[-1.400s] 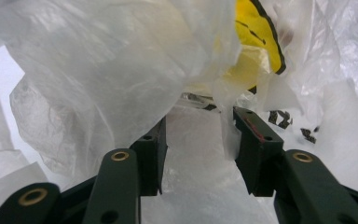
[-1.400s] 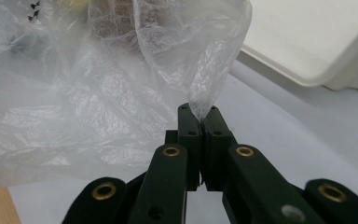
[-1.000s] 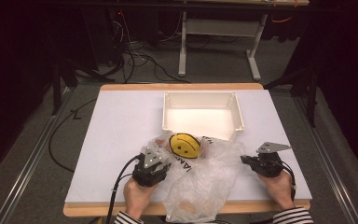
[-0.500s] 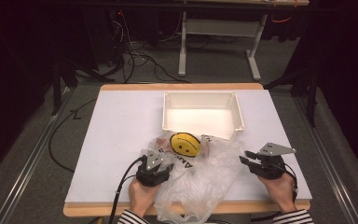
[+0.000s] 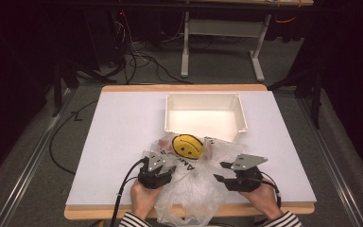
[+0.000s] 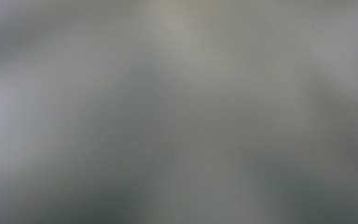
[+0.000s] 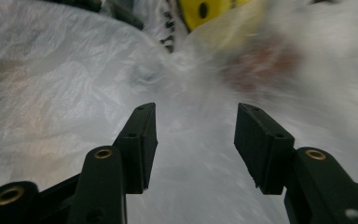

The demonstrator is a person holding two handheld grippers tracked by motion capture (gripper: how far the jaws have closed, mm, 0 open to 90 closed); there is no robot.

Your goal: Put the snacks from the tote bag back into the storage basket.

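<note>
With the right gripper [image 7: 193, 140] open and just opening, and the left gripper [image 5: 157, 171] hidden in the plastic bag [image 5: 189, 189], the yellow ball [image 5: 187, 146] may roll out.

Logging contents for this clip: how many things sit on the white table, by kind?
Round yellow smiley-face ball: 1
Crumpled clear plastic bag: 1
Empty white rectangular plastic bin: 1
Total: 3

A fixed overhead camera looks forward and down across the whole table [image 5: 123, 123]; the left gripper camera is pressed so close it gives grey blur; the right gripper camera looks closely along its jaws at the plastic bag [image 7: 65, 93], shared with the overhead view [image 5: 194, 189].
</note>
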